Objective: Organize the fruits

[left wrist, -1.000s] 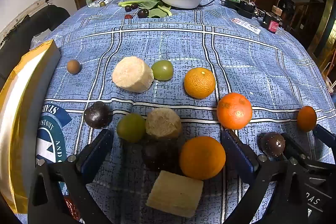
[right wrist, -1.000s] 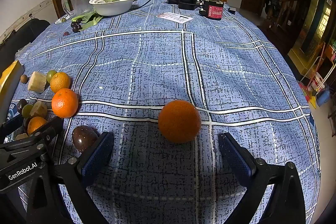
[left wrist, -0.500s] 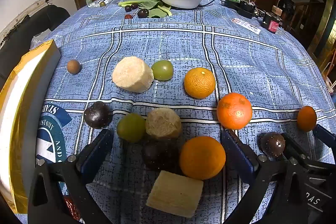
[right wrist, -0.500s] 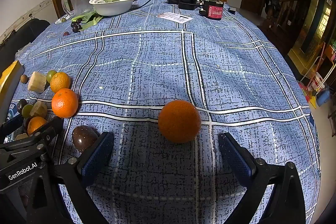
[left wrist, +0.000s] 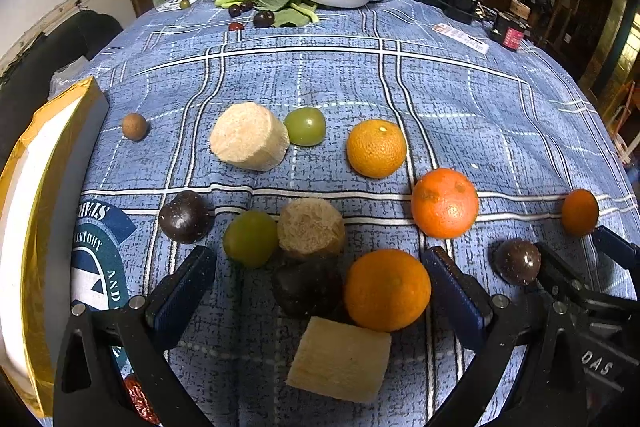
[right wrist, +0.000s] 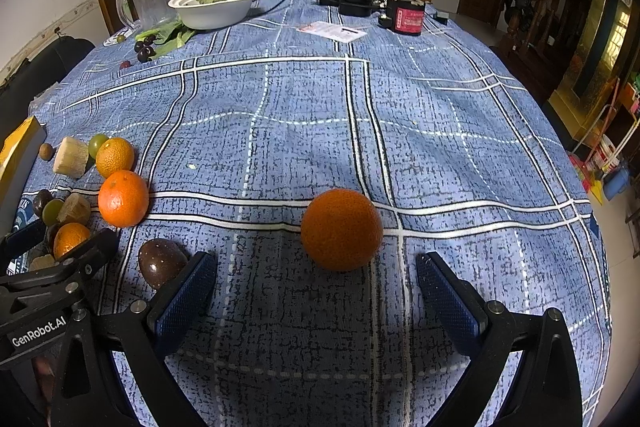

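Fruits lie on a blue checked tablecloth. In the left wrist view my left gripper [left wrist: 320, 291] is open around an orange [left wrist: 387, 289], a dark passion fruit [left wrist: 308, 287] and a pale cane piece [left wrist: 340, 359]. Two more oranges [left wrist: 445, 203] [left wrist: 376, 148], green fruits [left wrist: 250, 238] and other cane pieces [left wrist: 248, 142] lie beyond. In the right wrist view my right gripper [right wrist: 316, 295] is open, empty, just short of a lone orange [right wrist: 341, 229]. A brown passion fruit [right wrist: 160, 262] lies beside its left finger.
A gold-edged box [left wrist: 36, 219] stands at the left table edge. A white bowl [right wrist: 214, 5], a clear jug [right wrist: 150, 1], leaves and dark grapes sit at the far side. A red-black device [right wrist: 408, 15] and cables lie at the far right.
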### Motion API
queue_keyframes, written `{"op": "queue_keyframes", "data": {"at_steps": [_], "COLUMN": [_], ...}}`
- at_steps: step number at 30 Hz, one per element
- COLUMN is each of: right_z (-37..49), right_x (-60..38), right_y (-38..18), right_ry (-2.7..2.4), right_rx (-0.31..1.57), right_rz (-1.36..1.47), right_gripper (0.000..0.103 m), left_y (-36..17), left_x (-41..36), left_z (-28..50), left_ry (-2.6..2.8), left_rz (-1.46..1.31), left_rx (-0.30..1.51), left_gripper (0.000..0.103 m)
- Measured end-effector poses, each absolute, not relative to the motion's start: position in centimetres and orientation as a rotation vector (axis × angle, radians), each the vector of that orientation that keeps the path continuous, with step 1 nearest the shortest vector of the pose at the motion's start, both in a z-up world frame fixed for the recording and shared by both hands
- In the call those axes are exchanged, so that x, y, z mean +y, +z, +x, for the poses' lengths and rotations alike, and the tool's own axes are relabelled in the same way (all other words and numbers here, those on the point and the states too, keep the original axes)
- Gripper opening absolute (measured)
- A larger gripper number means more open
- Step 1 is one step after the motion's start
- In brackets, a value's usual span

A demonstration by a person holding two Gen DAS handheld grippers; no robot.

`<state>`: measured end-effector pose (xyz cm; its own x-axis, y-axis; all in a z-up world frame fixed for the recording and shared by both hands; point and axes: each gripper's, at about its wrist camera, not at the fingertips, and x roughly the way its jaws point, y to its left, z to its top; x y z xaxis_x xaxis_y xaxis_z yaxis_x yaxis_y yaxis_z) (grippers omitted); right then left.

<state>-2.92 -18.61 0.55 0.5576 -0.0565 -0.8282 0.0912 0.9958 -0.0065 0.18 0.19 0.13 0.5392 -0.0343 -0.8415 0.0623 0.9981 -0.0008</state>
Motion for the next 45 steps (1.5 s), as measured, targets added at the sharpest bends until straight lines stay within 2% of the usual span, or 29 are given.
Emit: {"op": "queue_keyframes", "data": {"at_steps": [5,14,22,28,32,34,39,45], "right_z": [-2.9,-4.0,-11.7,-15.3,-15.7,-15.4,-13.6,-9.7], "right_x": [-18.6,-18.6,-18.6,-19.9,-20.9,-20.7,-19.6,-20.3], "right_y": [0.7,1.1,6.9,8.5,7.8,7.3,5.9,4.6], "right_ry": [-0.096,-0.086,-0.083,-0.133,-0.123,-0.102,-0.042,-0.041], "right_rx": [0.996,0.978,0.675,0.612,0.662,0.688,0.736,0.784], "right_rz": [0.04,0.048,0.04,-0.021,-0.007,-0.017,-0.028,0.034], "right_gripper": [0.102,0.1,0.1,0.1,0.099,0.09,0.081,0.08], "left_y": [1.0,7.2,9.2,9.3,8.9,8.6,7.5,6.4], "left_x": [1.4,6.8,11.9,14.2,13.2,12.2,8.3,4.9], "left_z": [-2.0,-7.9,-10.6,-11.5,-11.6,-11.9,-12.4,-11.8], "left_ry": [-0.138,-0.118,-0.031,-0.038,-0.058,-0.081,-0.237,-0.293], "left_rz": [-0.034,-0.087,-0.089,-0.17,-0.149,-0.113,-0.027,0.066], "left_rx": [1.004,0.762,0.665,0.649,0.674,0.674,0.689,0.734], "left_gripper": [0.103,0.103,0.103,0.103,0.103,0.103,0.103,0.103]}}
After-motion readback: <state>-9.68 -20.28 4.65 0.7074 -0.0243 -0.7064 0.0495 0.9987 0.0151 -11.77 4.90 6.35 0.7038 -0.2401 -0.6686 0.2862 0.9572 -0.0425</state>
